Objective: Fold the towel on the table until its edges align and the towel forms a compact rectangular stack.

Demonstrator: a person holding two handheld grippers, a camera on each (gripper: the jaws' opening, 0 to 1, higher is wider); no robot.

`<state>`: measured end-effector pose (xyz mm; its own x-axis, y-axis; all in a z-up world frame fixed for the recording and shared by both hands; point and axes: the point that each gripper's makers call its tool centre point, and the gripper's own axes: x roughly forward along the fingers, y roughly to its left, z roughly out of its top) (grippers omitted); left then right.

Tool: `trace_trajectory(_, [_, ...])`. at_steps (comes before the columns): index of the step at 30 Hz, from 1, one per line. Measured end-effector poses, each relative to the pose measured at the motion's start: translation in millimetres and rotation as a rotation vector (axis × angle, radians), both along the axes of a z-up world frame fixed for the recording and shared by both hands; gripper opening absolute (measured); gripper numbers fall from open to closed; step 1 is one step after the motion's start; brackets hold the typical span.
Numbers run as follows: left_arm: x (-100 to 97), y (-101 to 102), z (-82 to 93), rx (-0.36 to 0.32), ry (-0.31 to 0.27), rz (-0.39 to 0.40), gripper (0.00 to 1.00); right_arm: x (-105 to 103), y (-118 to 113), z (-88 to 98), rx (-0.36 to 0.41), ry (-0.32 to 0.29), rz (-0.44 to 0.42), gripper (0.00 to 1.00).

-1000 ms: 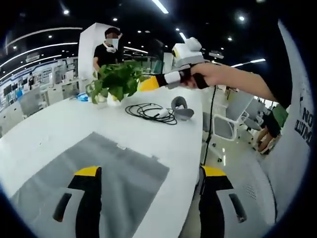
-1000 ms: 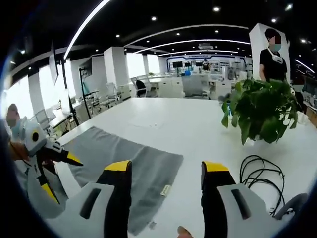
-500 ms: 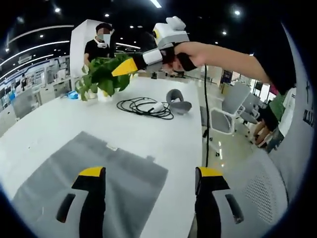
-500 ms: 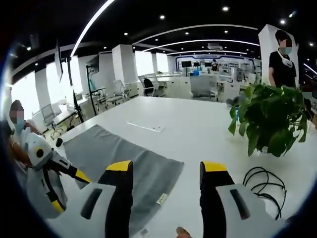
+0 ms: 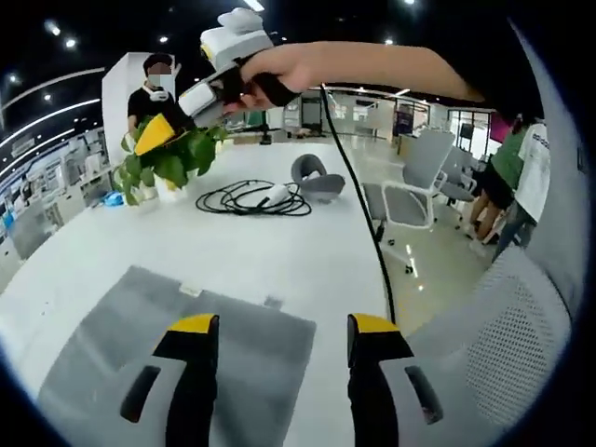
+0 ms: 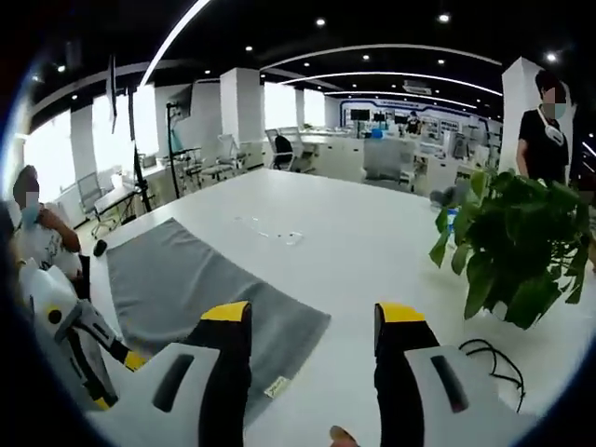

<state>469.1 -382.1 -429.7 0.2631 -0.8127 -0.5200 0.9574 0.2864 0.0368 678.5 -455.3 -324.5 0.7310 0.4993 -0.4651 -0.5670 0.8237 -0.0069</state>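
Note:
A grey towel [image 5: 121, 349] lies flat and unfolded on the white table [image 5: 279, 242], with a small tag at its near edge. My left gripper [image 5: 281, 326] is open above the towel's corner by the table edge, holding nothing. The right gripper [image 5: 158, 135], held by a hand, hovers high over the table in front of the plant. In the right gripper view the towel [image 6: 182, 284] spreads to the left, and my right gripper [image 6: 312, 315] is open above its near end. The left gripper [image 6: 116, 380] shows at the lower left beside the towel.
A potted plant [image 6: 517, 247] stands at the far side, with a coiled black cable [image 5: 247, 197] and a grey rounded device [image 5: 317, 177] near it. Office chairs [image 5: 419, 200] stand past the table's right edge. A person [image 6: 549, 112] stands behind the plant.
Both cameras have shifted with the hands. In the left gripper view the right gripper has swung left and higher, across the plant. The towel lies as before, and both pairs of jaws stay apart.

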Motion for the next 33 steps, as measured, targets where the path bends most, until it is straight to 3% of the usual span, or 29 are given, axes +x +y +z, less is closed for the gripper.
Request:
trace_trajectory(4, [0.6, -6, -14.0, 0.022, 0.010, -0.003, 0.53, 6, 7, -5.8, 0.009, 0.014, 0.010, 0.51])
trace_trajectory(10, [-8.6, -17, -31.2, 0.062, 0.005, -0.071, 0.49, 13, 11, -18.3, 0.007, 0.040, 0.022, 0.50])
trace_trajectory(15, [-6.9, -25, -36.5, 0.044, 0.021, -0.075, 0.43, 17, 10, -27.3, 0.006, 0.063, 0.017, 0.49])
trace_trajectory(18, [-3.6, -34, -37.8, 0.003, 0.059, -0.056, 0.36, 19, 12, -33.6, 0.016, 0.068, 0.010, 0.48])
trace_trajectory(24, [2.4, -35, -55.7, 0.022, 0.077, -0.033, 0.32, 32, 18, -50.8, 0.031, 0.094, 0.004, 0.46])
trace_trajectory(28, [1.8, -36, -61.3, 0.032, 0.087, -0.048, 0.28, 37, 21, -62.4, 0.027, 0.114, 0.012, 0.45])
trace_trajectory(30, [-2.8, -38, -64.6, 0.033, 0.092, -0.073, 0.26, 28, 29, -62.5, 0.020, 0.123, 0.016, 0.45])
trace_trajectory(33, [-5.6, -40, -67.4, 0.037, 0.097, -0.081, 0.25, 40, 24, -74.4, 0.018, 0.138, 0.016, 0.44])
